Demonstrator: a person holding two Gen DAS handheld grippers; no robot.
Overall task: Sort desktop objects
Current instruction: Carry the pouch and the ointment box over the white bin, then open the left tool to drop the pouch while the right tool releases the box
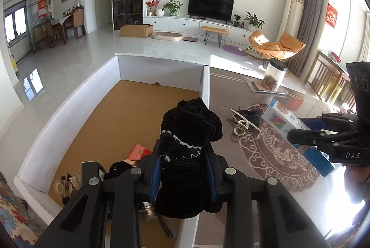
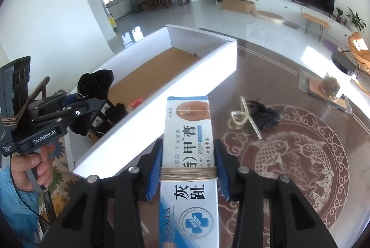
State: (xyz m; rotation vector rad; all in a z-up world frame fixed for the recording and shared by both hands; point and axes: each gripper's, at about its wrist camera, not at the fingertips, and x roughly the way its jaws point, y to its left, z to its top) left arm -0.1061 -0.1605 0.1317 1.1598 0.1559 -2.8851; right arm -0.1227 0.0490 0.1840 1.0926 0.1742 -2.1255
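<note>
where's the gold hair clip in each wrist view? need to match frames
Left wrist: gold hair clip right of centre, on the table beyond the white box wall, beside a dark bundle.
Right wrist: gold hair clip right of centre, right of the nail cream box.
Shared landmark: the fish medallion in the tabletop.

You can read "NAIL CREAM" and "灰趾" on the white-and-blue cardboard carton (image 2: 188,155); "GenRobot.AI" marks the black left gripper (image 2: 92,95); "DAS" marks the black right gripper (image 1: 298,130).

Both wrist views look steeply down, close; share white box (image 1: 161,67) (image 2: 203,44), patterned table (image 1: 266,169) (image 2: 300,155).
</note>
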